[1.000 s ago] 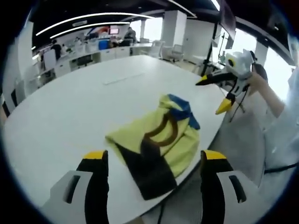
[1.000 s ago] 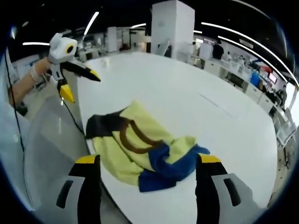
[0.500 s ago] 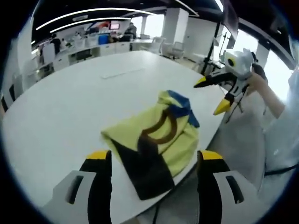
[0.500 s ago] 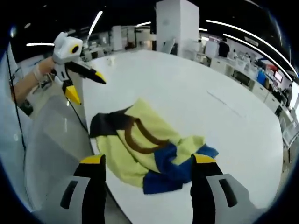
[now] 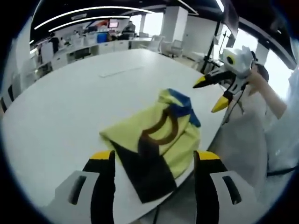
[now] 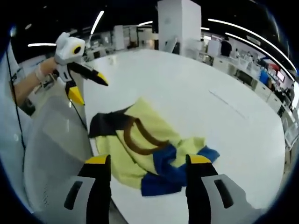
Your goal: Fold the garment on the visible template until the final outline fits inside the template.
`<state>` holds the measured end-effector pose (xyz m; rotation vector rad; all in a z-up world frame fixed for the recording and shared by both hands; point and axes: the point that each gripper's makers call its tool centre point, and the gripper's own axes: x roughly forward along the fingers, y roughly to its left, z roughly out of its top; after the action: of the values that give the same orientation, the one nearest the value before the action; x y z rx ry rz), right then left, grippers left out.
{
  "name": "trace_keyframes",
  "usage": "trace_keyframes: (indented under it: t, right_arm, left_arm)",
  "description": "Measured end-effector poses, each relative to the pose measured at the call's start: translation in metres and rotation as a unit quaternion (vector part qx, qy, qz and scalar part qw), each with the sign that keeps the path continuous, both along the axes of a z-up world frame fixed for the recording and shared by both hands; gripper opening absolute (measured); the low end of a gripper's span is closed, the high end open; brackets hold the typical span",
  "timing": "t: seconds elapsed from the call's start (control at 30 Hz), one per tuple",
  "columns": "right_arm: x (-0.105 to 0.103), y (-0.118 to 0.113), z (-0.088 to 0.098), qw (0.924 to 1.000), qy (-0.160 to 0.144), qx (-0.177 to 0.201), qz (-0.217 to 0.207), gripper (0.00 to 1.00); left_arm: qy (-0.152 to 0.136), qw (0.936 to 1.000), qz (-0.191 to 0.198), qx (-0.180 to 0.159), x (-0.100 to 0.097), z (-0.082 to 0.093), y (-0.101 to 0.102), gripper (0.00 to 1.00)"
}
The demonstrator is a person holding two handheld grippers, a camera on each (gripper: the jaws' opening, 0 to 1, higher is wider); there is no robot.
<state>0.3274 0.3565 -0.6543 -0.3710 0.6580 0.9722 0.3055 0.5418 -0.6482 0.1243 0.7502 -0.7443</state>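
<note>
A crumpled yellow garment [image 5: 156,135] with black, brown and blue parts lies at the near edge of the white oval table [image 5: 65,102]. In the left gripper view my left gripper [image 5: 155,157] is open and hovers short of the black end. My right gripper [image 5: 210,94] hangs open in the air past the blue end, off the table's edge. The right gripper view has the garment [image 6: 140,140] with its blue end nearest, and my right gripper [image 6: 148,160] open just before it. My left gripper [image 6: 88,91] is open in the air beyond the black end. Neither holds anything.
A thin pale strip [image 5: 121,71] lies flat farther out on the table [image 6: 196,88]. Grey floor [image 6: 51,140] drops away beside the garment's edge. A hand and sleeve [image 5: 271,100] hold the right gripper. Desks, chairs and a white pillar [image 6: 175,23] stand far behind.
The jaws of both grippers stand slightly closer together than before, still open. Both views shifted a little; the garment lies as it did.
</note>
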Motion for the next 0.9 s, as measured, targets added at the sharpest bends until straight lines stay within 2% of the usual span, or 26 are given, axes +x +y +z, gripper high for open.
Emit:
trace_keyframes:
  t: [0.13,0.37,0.53,0.9]
  right_arm:
    - [0.003,0.002,-0.003,1.0000,0.004,0.001,0.002,0.60]
    - [0.005,0.005,-0.008,1.0000,0.008,0.001,0.004,0.60]
    - [0.006,0.006,-0.010,0.9999,0.010,-0.001,0.005,0.57]
    - [0.011,0.010,-0.010,0.9999,0.012,0.003,0.008,0.55]
  left_arm:
    - [0.000,1.0000,-0.002,0.000,0.003,-0.005,-0.002,0.65]
    - [0.007,1.0000,-0.005,-0.001,0.005,-0.013,-0.003,0.62]
    - [-0.001,1.0000,0.005,-0.001,0.009,-0.014,0.000,0.61]
    - [0.007,0.9998,0.014,-0.013,0.012,-0.022,0.001,0.57]
